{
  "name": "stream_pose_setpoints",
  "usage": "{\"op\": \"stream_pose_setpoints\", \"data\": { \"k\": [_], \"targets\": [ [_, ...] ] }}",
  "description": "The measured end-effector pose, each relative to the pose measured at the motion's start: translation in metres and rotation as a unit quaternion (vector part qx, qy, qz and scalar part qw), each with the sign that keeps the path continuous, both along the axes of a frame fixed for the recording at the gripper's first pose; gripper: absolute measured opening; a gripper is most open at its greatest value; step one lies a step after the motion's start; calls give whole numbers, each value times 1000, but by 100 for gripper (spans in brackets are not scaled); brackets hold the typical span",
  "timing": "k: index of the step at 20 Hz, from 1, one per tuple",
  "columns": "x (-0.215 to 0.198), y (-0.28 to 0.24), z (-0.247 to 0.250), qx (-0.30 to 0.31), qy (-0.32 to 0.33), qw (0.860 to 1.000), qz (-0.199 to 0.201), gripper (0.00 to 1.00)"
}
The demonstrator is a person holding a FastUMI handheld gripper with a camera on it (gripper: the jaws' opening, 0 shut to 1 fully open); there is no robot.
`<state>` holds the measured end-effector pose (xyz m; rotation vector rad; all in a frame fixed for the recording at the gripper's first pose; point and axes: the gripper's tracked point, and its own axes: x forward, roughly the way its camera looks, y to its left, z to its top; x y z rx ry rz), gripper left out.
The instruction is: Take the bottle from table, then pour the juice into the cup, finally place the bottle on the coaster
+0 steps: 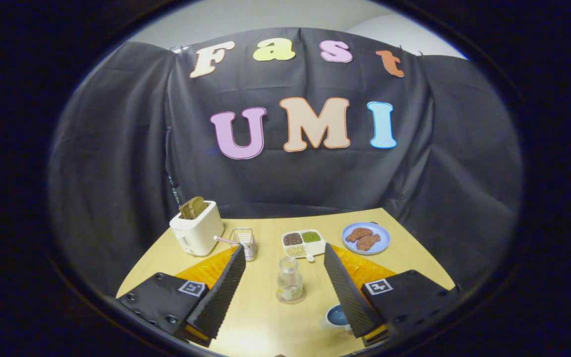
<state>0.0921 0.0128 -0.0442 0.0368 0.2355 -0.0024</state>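
A small clear bottle [289, 278] with a little pale juice in it stands upright on a round coaster [291, 297] on the wooden table [265, 317]. It sits between my two fingers and a little ahead of them, touching neither. My gripper [282, 255] is open wide, with nothing between the fingers. A cup [336, 316] with a blue inside stands close by the right finger, partly hidden behind it.
A white toaster [197, 232] with bread in it stands at the back left. Beside it is a small wire basket [245, 241]. A divided white dish of grains [304, 243] and a blue plate with brown food [366, 238] lie at the back.
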Motion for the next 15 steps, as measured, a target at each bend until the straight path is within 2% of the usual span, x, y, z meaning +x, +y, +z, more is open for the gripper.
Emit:
{"op": "stream_pose_setpoints", "data": {
  "k": [15],
  "targets": [
    [-11, 0, 12, 11, -8, 1000, 13, 100]
  ]
}}
